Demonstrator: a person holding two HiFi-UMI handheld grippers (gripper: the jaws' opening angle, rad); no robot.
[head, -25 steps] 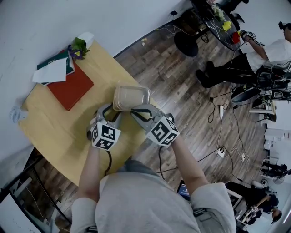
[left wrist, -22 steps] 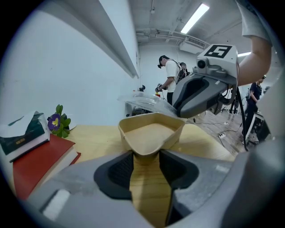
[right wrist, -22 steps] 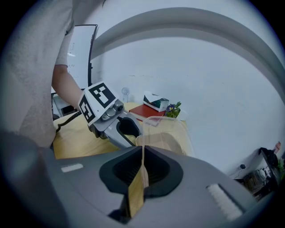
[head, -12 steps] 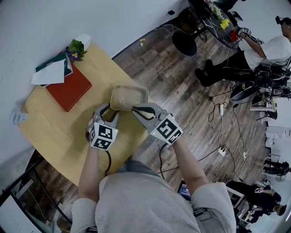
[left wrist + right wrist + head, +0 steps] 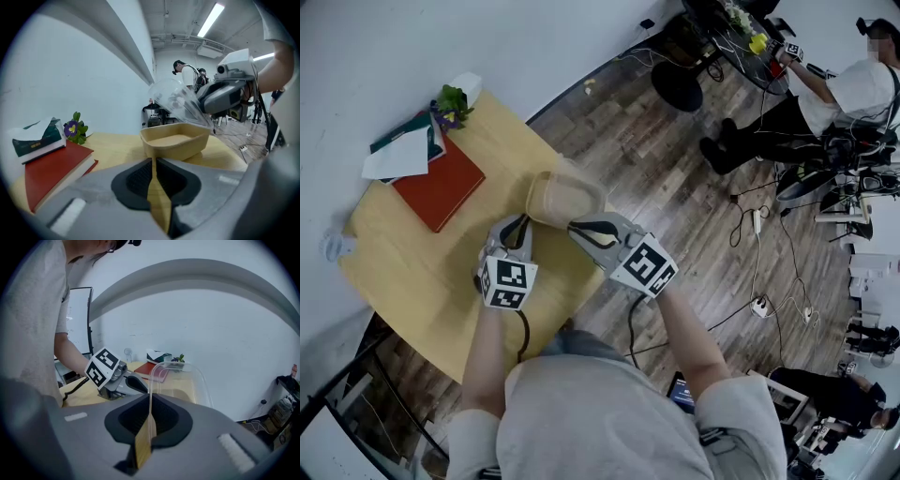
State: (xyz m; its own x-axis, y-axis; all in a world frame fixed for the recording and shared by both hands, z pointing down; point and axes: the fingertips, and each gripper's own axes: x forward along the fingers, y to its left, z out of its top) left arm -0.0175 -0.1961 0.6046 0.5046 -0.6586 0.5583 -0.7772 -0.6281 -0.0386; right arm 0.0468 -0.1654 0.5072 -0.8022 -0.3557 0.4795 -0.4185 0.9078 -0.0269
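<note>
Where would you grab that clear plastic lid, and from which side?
Pinch its thin rim edge-on, from the person's side: the clear plastic lid is too wide to span, but its rim fits between jaws. The right gripper holds it so, above the beige rectangular tray.

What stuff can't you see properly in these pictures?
Bottom of the tan box: in the left gripper view its near wall hides part; in the head view the clear lid blurs it.
Cover of the green book: head view, white paper lies over it.
Pale thing at the edge of the table: head view, too small to tell.
</note>
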